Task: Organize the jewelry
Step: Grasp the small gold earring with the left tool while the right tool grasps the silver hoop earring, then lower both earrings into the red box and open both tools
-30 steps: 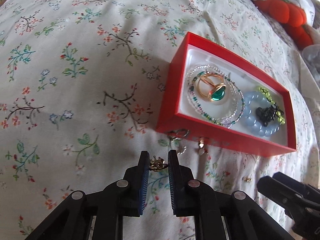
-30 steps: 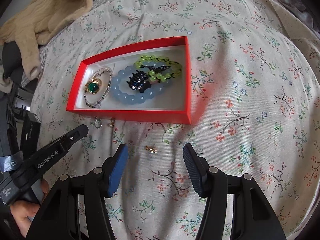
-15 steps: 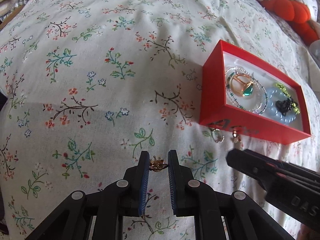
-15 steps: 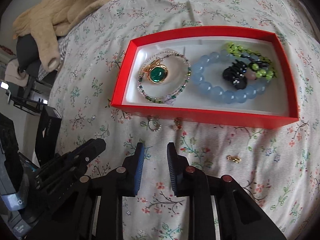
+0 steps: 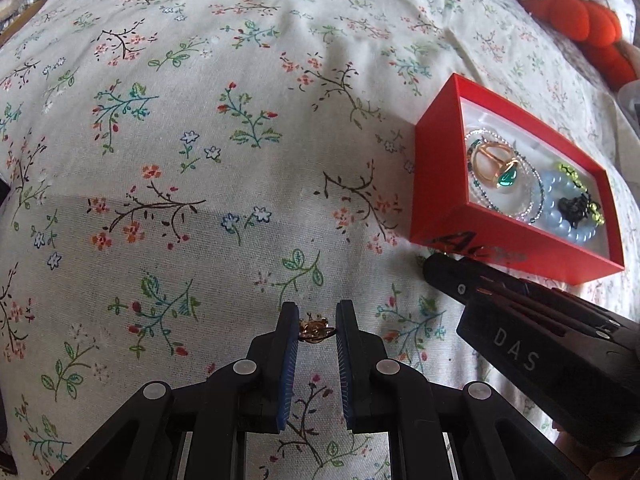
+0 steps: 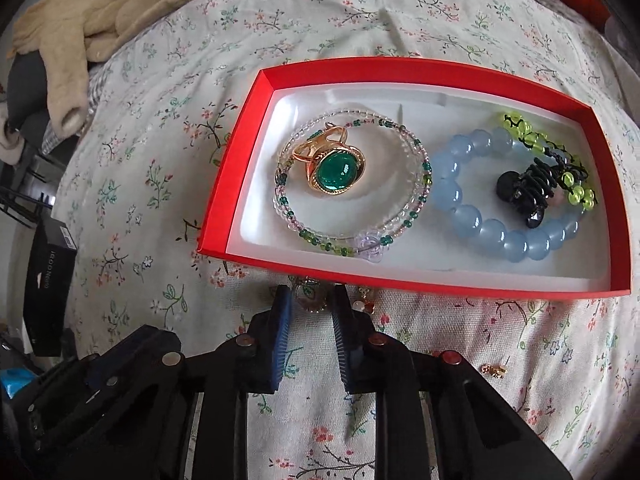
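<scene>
Right gripper [image 6: 308, 300] half-hiding hoop earring [image 6: 310, 300], grip unclear

From my remote seat I see a bed covered by a pale floral bedspread [image 5: 208, 128], printed with small branches and blossoms, filling both views. Daylight falls across it, leaving a soft shadow band over the nearer half. A beige knitted garment [image 6: 100, 12] lies at one edge, an orange plush toy [image 5: 576, 28] at another. Beyond the mattress a dark box [image 6: 48, 280] sits lower down.
</scene>
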A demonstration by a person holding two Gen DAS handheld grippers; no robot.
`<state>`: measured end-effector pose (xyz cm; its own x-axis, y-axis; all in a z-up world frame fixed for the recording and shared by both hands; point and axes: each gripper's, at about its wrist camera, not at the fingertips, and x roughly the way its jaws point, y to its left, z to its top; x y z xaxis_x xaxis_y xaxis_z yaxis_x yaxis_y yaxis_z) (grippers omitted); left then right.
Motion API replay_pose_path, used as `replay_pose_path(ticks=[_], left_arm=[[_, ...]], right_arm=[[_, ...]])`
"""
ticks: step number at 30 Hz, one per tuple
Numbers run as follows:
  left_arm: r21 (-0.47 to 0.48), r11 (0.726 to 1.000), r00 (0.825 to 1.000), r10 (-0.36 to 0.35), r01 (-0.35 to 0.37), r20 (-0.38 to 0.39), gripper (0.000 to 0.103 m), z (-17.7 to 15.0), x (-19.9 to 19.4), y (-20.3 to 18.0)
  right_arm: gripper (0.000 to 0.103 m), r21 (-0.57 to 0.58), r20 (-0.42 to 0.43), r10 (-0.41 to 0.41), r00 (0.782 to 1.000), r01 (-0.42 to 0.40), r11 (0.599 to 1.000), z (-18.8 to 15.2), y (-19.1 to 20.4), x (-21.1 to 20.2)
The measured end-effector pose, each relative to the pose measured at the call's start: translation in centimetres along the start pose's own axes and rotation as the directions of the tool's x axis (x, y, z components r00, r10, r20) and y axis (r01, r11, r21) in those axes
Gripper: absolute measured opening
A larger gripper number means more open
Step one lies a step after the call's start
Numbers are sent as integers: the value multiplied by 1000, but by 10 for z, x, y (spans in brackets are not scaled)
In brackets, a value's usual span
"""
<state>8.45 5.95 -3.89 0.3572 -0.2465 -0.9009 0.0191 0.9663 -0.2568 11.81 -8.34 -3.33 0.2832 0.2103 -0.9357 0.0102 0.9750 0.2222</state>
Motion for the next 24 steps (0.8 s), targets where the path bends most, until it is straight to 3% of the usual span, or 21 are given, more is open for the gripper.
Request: replay_pose_path(ticks=[7, 24], left_arm=[[2, 1000, 1000, 7, -7, 0, 13, 1, 1, -2], [-2, 1000, 999, -10, 10, 51, 13, -1, -19, -16]], right_arm=[[17, -4, 3, -8, 1000, 8, 1000, 0, 0, -1], [17, 29, 29, 112, 993, -112, 993, -19, -30, -57]])
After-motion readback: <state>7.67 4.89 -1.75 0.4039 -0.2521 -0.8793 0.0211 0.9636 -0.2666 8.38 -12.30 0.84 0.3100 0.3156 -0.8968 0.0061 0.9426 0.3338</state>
